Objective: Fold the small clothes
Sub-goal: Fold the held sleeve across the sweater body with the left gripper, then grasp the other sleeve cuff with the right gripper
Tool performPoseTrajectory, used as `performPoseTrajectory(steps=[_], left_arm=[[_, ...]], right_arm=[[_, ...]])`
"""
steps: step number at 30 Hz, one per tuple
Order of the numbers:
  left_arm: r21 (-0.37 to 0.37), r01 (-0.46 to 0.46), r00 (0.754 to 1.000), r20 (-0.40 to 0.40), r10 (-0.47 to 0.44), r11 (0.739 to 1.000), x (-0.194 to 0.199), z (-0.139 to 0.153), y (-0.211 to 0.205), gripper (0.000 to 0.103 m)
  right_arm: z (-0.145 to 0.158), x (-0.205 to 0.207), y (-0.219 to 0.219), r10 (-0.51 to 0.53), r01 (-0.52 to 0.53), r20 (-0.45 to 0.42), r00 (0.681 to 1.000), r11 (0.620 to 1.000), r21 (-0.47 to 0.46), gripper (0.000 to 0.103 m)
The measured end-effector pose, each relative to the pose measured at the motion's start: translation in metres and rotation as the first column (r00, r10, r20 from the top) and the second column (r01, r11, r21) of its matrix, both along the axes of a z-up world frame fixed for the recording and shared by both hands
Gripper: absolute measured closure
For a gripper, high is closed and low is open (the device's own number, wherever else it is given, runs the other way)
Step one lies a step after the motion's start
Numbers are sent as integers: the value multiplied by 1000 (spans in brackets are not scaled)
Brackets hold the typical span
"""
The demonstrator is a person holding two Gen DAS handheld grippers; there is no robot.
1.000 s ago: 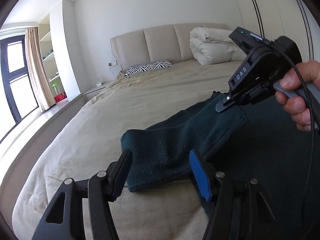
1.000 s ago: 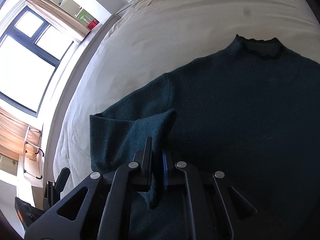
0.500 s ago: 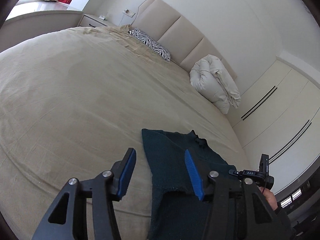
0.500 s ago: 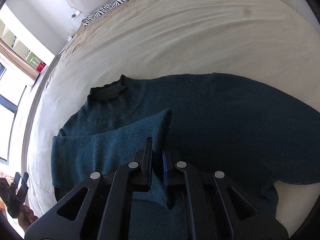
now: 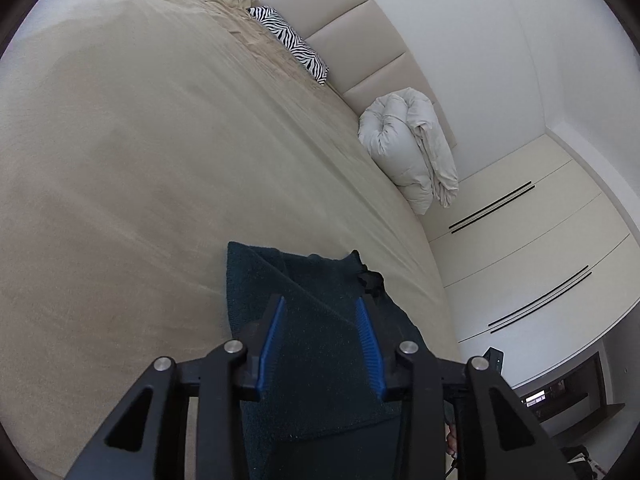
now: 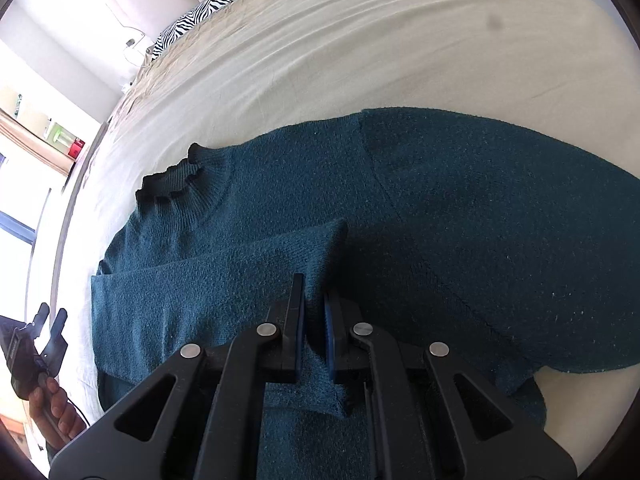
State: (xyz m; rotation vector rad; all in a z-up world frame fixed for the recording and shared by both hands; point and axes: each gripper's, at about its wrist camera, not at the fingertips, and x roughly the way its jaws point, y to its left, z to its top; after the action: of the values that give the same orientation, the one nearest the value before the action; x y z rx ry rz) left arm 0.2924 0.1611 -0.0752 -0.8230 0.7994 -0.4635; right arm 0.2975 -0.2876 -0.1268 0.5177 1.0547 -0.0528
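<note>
A dark teal knit sweater (image 6: 460, 208) lies flat on the beige bed, its ruffled collar (image 6: 168, 180) toward the left. One sleeve (image 6: 240, 276) is folded across the body. My right gripper (image 6: 314, 292) is shut on that sleeve's cuff end, low over the body. In the left wrist view the sweater (image 5: 320, 344) shows as a folded edge. My left gripper (image 5: 320, 312) is open and empty above it, with its fingers over the cloth. The left gripper also shows in the right wrist view (image 6: 50, 316), at the sweater's left side.
The sweater lies on a wide bed with a beige sheet (image 5: 140, 160). A zebra-print pillow (image 5: 292, 44) and a rolled white duvet (image 5: 412, 144) sit by the padded headboard. White wardrobe doors (image 5: 532, 240) stand to the right. A window (image 6: 24, 200) is on the left.
My right gripper has carried the sleeve across the sweater's body and lower. My left gripper has let go and swung over the sweater's folded edge, with its jaws a little narrower.
</note>
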Motion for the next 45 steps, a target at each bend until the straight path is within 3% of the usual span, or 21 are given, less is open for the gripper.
performPoseTrajectory(steps=[5,11,12,13,15,21,27,35,38,40,43,45], left_arm=[[-20,38,999,-38,-39,999,19,-19,-12,69],[44,70,990,-128,-64,997,50,-53,-23,71],[46,68,989,-137,-61,997,54,-59,-23,85],[46,66,988,-146,-58,997,58,-64,-22,91],[38,66,987,-148,-60,997,64,-67,-21,94],[83,128,985,-131,-117,988,46,-57,-28,87],[114,147,985,-111,-134,983,3,-49,-26,87],[176,173,983,-87,-160,969,-50,-41,-33,76],[207,189,981,-82,-176,960,-66,-36,-39,74],[211,185,982,-70,-174,960,-75,-28,-40,64],[232,186,983,-32,-183,955,-89,-12,-47,53],[263,188,981,-6,-193,946,-97,-1,-57,44]], right_arm=[[2,-13,-8,-3,3,6,1000,1000,24,96],[2,-27,-16,-7,6,11,1000,999,46,96],[0,-28,-18,-12,12,12,1000,998,60,96],[0,-31,-21,-19,18,13,1000,997,78,96],[-3,-33,-23,-25,23,16,1000,995,101,96],[-2,-39,-25,-35,32,18,999,991,129,95],[-2,-54,-30,-56,51,24,998,984,171,94],[-2,-79,-37,-97,88,31,995,973,213,94],[2,-97,-43,-127,114,42,991,965,235,88],[7,-118,-51,-163,146,54,985,961,237,84],[15,-165,-77,-251,216,109,962,940,263,57],[21,-204,-104,-348,294,154,925,910,291,35]])
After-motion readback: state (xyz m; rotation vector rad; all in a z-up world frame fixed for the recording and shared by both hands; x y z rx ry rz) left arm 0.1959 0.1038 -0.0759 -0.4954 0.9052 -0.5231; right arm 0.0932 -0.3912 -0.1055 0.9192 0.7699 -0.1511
